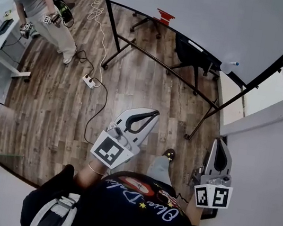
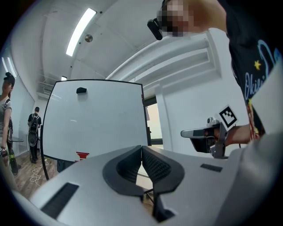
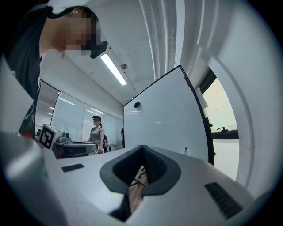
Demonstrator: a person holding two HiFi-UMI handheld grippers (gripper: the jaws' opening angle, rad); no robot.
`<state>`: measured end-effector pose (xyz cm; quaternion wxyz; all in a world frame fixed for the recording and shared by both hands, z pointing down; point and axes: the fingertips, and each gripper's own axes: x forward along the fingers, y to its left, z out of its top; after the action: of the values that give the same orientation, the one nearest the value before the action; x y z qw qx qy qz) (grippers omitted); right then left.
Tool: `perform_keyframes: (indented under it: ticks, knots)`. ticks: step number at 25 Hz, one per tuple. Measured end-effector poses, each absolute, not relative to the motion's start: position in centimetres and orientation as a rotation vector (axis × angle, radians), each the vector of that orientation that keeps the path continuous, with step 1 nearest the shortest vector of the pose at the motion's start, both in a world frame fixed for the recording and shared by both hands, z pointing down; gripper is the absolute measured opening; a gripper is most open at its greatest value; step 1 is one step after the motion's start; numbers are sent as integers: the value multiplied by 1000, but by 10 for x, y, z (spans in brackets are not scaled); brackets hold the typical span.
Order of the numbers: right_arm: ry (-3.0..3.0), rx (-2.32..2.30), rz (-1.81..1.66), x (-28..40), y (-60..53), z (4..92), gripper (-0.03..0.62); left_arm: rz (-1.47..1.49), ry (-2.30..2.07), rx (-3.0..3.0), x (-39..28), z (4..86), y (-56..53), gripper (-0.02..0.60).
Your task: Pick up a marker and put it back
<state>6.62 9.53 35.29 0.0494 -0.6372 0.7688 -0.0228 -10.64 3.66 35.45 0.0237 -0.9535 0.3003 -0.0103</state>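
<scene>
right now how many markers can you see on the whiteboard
1. A blue-capped marker sits at the right end of the whiteboard's bottom edge. Others may be hidden or too small to tell.

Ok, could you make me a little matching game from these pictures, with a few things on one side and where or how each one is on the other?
Things:
1 marker
2 power strip
3 left gripper
4 second person

Places or states:
A lying on the wooden floor
B jaws shut, nothing held
C standing near a white desk
D at the lower edge of the whiteboard

Pairs: 1-D, 2-A, 3-B, 4-C.
</scene>
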Motion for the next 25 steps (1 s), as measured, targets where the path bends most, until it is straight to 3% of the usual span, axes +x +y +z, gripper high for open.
perform_keyframes:
  ticks: [25]
  knots:
    - [2347, -1886, -55, 119, 56, 346, 0, -46, 960, -2929, -56, 342, 4, 3]
